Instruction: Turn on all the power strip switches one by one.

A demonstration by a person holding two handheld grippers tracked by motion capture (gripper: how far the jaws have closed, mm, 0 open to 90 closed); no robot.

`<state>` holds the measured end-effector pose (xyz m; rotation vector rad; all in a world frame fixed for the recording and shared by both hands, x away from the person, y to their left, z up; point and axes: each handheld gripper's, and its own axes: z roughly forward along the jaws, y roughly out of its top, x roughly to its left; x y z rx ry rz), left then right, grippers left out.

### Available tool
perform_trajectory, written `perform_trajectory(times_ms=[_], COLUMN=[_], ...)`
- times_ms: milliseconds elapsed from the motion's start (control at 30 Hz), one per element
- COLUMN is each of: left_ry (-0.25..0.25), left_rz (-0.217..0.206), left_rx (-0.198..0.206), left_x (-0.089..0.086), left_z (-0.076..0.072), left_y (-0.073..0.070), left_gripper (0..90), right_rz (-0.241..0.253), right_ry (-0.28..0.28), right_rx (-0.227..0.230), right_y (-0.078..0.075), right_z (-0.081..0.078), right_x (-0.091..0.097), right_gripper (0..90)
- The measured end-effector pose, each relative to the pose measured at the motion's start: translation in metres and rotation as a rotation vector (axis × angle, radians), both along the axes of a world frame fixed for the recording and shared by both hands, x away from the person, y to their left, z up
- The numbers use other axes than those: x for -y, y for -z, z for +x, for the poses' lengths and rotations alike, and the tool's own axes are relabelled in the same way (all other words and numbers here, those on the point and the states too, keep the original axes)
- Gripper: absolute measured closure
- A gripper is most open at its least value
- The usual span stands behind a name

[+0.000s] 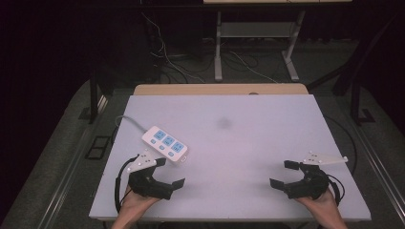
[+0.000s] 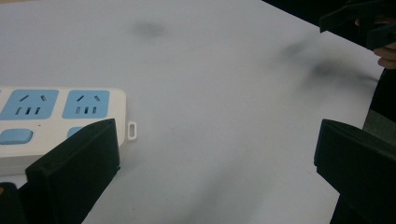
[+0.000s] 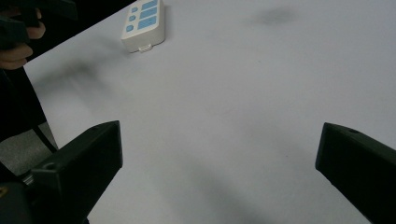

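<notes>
A white power strip (image 1: 165, 143) with blue sockets lies at an angle on the left of the white table (image 1: 248, 157), its cord running off the left edge. My left gripper (image 1: 169, 172) hovers just in front of the strip, open and empty. In the left gripper view the strip (image 2: 60, 116) lies beside the left jaw, apart from it, and the gripper (image 2: 217, 163) has bare table between its jaws. My right gripper (image 1: 282, 174) stands open at the front right, holding nothing. In the right gripper view, the gripper (image 3: 217, 158) faces the strip (image 3: 142, 23) far off.
A faint dark smudge (image 1: 223, 123) marks the table's middle. A wooden board edge (image 1: 219, 89) runs along the far side. Behind it stand metal desk legs (image 1: 218, 47) and loose cables (image 1: 167, 57) on the dark floor.
</notes>
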<state>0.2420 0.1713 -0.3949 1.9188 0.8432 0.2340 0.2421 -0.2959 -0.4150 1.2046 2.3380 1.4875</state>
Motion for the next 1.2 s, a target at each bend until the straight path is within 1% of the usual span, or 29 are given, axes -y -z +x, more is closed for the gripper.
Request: perform_trajectory(times_ms=[100,200,267,333,367,433,533,733,867,1200], left_ry=[0.007,0.012,0.009,0.014,0.014,0.018,0.02,0.026,0.025,0.027], left_rz=[0.018,0.028,0.026,0.04,0.04,0.057,0.058,0.086,0.089,0.114], left_rx=[-0.003,-0.005,-0.005,0.0,0.0,0.005,0.008,-0.002,-0.006,-0.006], left_x=[0.0,-0.001,-0.002,-0.004,-0.004,-0.004,-0.006,-0.008,-0.01,-0.014], left_z=[0.001,0.003,0.003,0.004,0.004,0.005,0.006,0.012,0.017,0.027], left_y=[-0.003,-0.007,-0.008,-0.011,-0.011,-0.013,-0.016,-0.022,-0.026,-0.04], left_gripper=[0.0,0.0,0.0,0.0,0.0,0.0,0.0,0.0,0.0,0.0], right_rz=[0.001,0.001,0.001,0.002,0.003,0.004,0.004,0.004,0.005,0.008], right_ry=[0.0,0.002,0.004,0.005,0.005,0.008,0.008,0.01,0.011,0.012], right_rx=[0.002,0.004,0.003,0.004,0.004,0.004,0.006,0.007,0.007,0.01], right_y=[0.0,0.0,0.0,0.0,0.0,0.0,0.0,-0.001,0.0,-0.001], right_z=[0.0,0.0,0.0,0.0,0.0,0.0,0.0,-0.001,-0.001,-0.001], right_x=[0.0,0.001,0.002,0.002,0.002,0.003,0.003,0.003,0.004,0.005], right_gripper=[0.4,0.5,0.5,0.5,0.5,0.5,0.5,0.5,0.5,0.5])
